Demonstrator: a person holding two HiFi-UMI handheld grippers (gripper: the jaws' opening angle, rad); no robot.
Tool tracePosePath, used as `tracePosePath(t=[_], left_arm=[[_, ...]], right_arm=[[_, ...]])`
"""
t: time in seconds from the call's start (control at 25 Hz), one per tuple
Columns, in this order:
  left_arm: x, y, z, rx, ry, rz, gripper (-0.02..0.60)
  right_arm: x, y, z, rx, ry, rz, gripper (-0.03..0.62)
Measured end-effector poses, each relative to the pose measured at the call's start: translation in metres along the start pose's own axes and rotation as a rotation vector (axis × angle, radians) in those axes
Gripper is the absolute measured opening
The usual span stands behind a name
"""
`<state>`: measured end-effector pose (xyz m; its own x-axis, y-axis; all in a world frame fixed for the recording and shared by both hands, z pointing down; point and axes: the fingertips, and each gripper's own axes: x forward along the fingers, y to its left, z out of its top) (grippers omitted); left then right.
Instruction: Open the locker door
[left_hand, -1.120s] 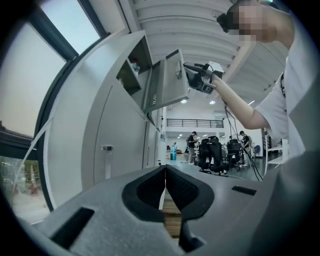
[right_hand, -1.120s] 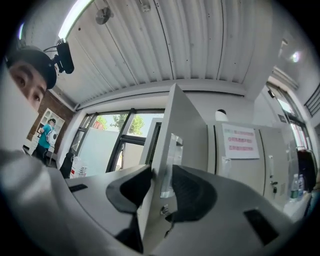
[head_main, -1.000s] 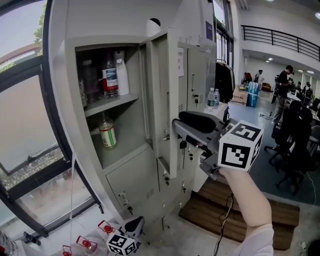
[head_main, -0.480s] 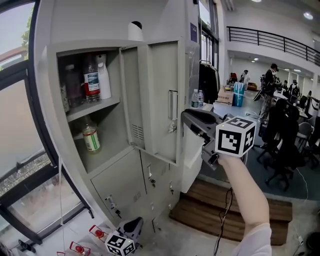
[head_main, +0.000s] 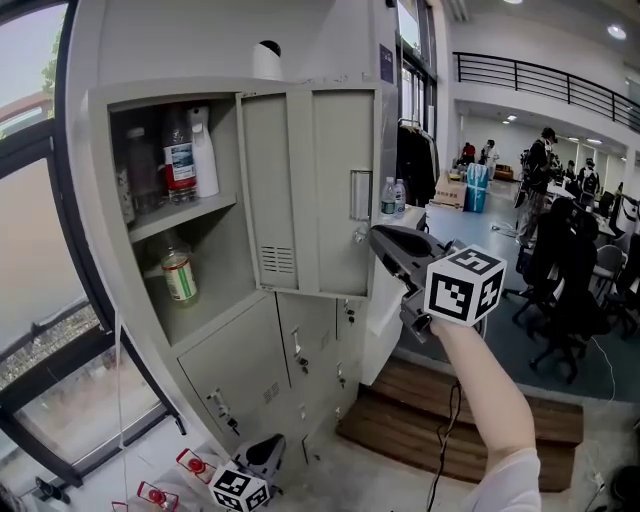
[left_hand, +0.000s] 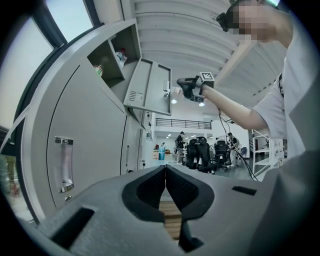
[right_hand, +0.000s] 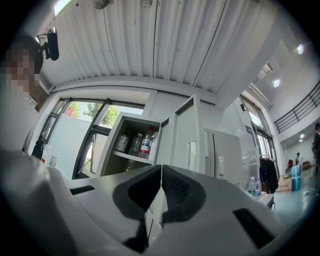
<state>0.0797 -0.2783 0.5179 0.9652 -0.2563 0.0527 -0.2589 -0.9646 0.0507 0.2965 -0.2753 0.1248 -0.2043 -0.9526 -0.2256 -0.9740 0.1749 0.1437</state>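
The grey locker door (head_main: 310, 190) stands swung wide open, its handle (head_main: 361, 195) at the right edge. Inside the open compartment (head_main: 170, 215) are bottles on two shelves. My right gripper (head_main: 380, 238) hovers just right of the door's lower edge, apart from it; its jaws are closing to shut, with nothing between them. The right gripper view shows those pads meeting (right_hand: 160, 172) with the door (right_hand: 182, 140) beyond. My left gripper (head_main: 270, 450) hangs low near the floor, shut and empty (left_hand: 165, 172). From there the door (left_hand: 147, 92) is seen from below.
Closed lockers (head_main: 290, 350) sit under the open one, and more stand to its right. A dark-framed window (head_main: 40, 300) fills the left. A wooden platform (head_main: 450, 420) lies on the floor. Office chairs and people (head_main: 560, 220) occupy the hall at right.
The door has swung further open toward the right. My right gripper's jaws have closed and the gripper has come off the door's edge. The left gripper has stayed low.
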Motion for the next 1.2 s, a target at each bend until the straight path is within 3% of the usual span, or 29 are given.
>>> tracePosePath(t=[0.52,0.84,1.2], left_arm=[[-0.030,0.024,0.001,0.026,-0.021,0.114,0.009],[-0.056,0.037,0.012,0.102,-0.040,0.191,0.009],[-0.104,0.066,0.016,0.093,-0.090,0.382,0.009]], right_arm=[[0.011,0.051,-0.102,0.065,-0.032,0.098,0.013],[0.014,0.125,-0.202,0.105,0.009,0.168,0.012],[0.018,0.220,-0.291,0.168,0.059,0.316,0.013]])
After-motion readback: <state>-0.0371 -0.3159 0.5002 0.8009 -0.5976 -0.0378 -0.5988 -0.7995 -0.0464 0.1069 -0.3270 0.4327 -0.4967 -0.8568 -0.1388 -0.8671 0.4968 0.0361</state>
